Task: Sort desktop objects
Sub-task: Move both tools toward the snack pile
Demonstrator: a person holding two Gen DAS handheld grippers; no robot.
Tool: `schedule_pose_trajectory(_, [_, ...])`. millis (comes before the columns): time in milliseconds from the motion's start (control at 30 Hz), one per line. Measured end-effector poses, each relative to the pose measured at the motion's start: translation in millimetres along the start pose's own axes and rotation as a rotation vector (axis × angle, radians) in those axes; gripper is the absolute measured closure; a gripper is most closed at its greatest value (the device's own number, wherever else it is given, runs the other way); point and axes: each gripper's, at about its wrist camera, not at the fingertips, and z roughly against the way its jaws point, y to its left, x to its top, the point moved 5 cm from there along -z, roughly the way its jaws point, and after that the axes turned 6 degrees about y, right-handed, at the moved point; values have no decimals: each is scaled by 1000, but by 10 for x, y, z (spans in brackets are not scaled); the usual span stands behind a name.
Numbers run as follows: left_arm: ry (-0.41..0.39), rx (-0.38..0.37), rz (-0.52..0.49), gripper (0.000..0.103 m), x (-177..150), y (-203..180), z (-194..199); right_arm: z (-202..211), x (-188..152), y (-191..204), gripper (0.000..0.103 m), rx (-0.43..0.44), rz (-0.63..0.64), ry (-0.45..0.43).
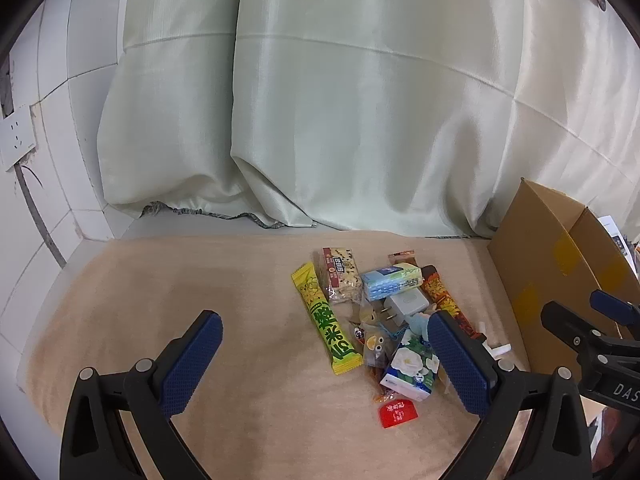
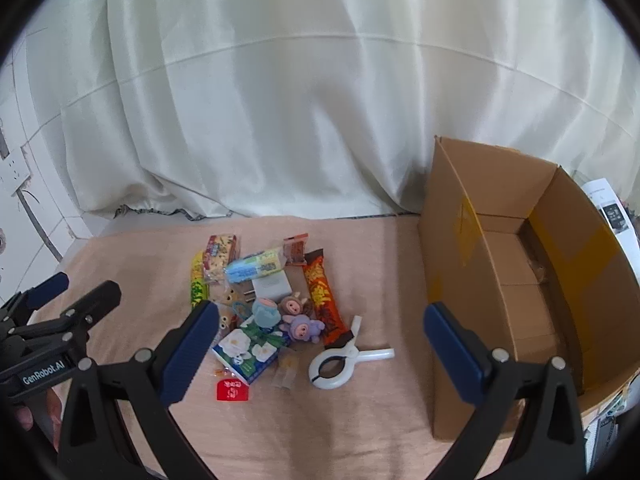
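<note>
Both tools, left tool (image 1: 328,364) and right tool (image 2: 320,354), are held released, nothing gripped. Pile (image 2: 264,308) at tabletop (image 2: 360,420) centre is overlapped; neighbours risk being dragged. White clamp (image 2: 340,362) could be nudged off.

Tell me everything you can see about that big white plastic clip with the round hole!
The big white plastic clip lies flat on the peach cloth, at the near right edge of the pile. It looks like smooth, shiny plastic. Two curved jaws meet to form a ring with a dark hole, and two handles stick out, one up, one right. Its upper handle touches or overlaps the orange snack bar. Neither gripper touches it.
</note>
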Motion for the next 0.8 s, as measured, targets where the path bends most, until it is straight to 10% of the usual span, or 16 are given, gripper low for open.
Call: schedule_pose_trajectory(800, [7,4,9,0,-69,53,-25,-43,-44,35,0,13,18,8])
